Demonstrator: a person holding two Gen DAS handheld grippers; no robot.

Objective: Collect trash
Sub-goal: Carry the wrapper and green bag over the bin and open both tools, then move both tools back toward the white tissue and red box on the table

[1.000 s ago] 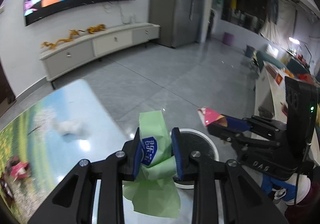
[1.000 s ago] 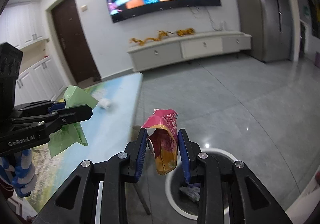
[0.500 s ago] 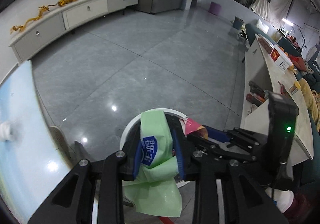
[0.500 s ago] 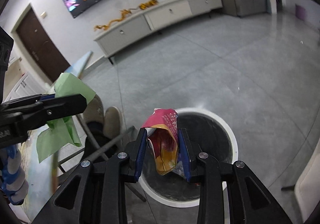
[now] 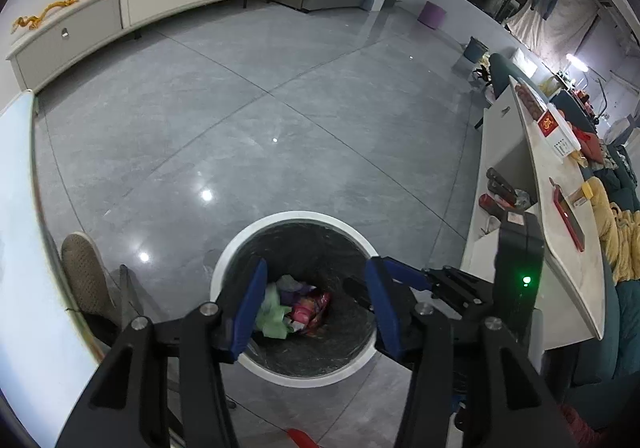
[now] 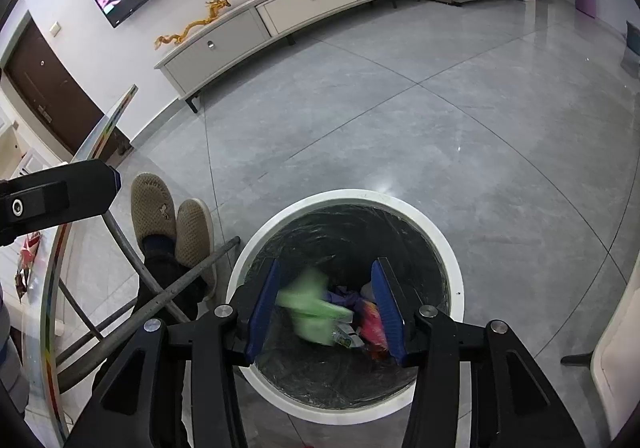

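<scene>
Right wrist view looks straight down into the white-rimmed bin (image 6: 452,248), where the green wrapper (image 6: 310,306) and pink packet (image 6: 370,324) now lie among the litter. Both tools have just been opening, and nothing sits between their pads. Release only while directly over the mouth, then lift clear. The right tool (image 6: 326,302) and left tool (image 5: 316,300) both tilt steeply down over the bin, side by side, beside the bench (image 5: 16,208).

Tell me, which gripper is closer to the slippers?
Left. The left gripper is at the side of the bin nearest the slippers; the right gripper is at the far side. Both jaws have just been opening, nothing held between them.
</scene>
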